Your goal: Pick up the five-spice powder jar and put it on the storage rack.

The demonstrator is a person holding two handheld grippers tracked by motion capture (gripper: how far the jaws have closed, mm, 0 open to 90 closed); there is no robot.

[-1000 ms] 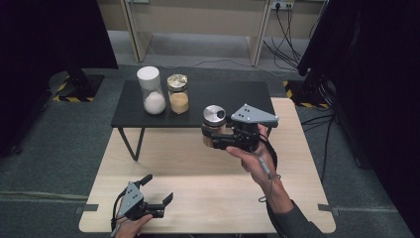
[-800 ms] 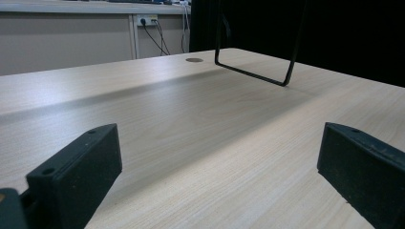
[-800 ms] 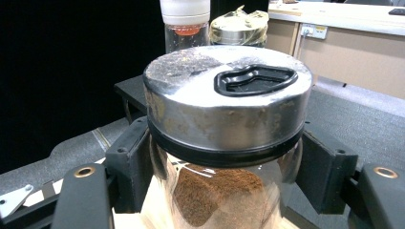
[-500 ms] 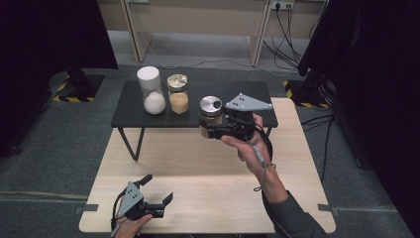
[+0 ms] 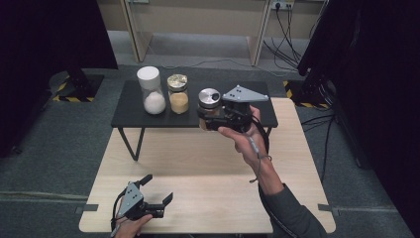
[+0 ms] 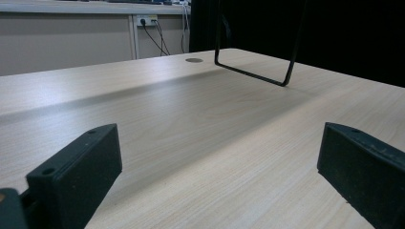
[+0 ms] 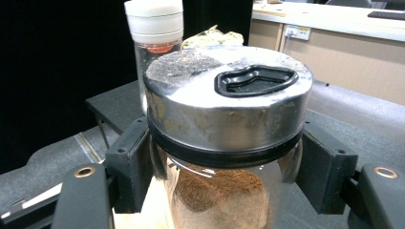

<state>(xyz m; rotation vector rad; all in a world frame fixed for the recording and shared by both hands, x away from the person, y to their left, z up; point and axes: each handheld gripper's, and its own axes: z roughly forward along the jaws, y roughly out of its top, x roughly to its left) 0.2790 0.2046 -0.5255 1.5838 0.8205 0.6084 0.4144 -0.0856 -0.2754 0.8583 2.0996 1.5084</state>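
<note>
On the near left of the wooden table (image 5: pixel 208 168), the left gripper (image 5: pixel 157 191) rested in the person's left hand (image 5: pixel 130 225), its jaws spread wide with nothing between them; in the left gripper view, bare tabletop lay between the two black jaws.

Farther back stood a low black stand (image 5: pixel 133 106) with a white-lidded jar (image 5: pixel 150 90) and, just beside it, a jar of yellowish powder (image 5: pixel 178 93).

To the right of those, the right gripper (image 5: pixel 205 118) clasped the jar (image 5: pixel 209 102), a glass one with a metal lid and brown powder inside. The jaws pressed its glass wall from both sides just under the lid, so the jar sat upright between them. In the high view it was at the stand's front edge, near the yellowish jar; whether its base touched the stand could not be told. The right hand (image 5: pixel 242 131) gripped the tool from the right.
</note>
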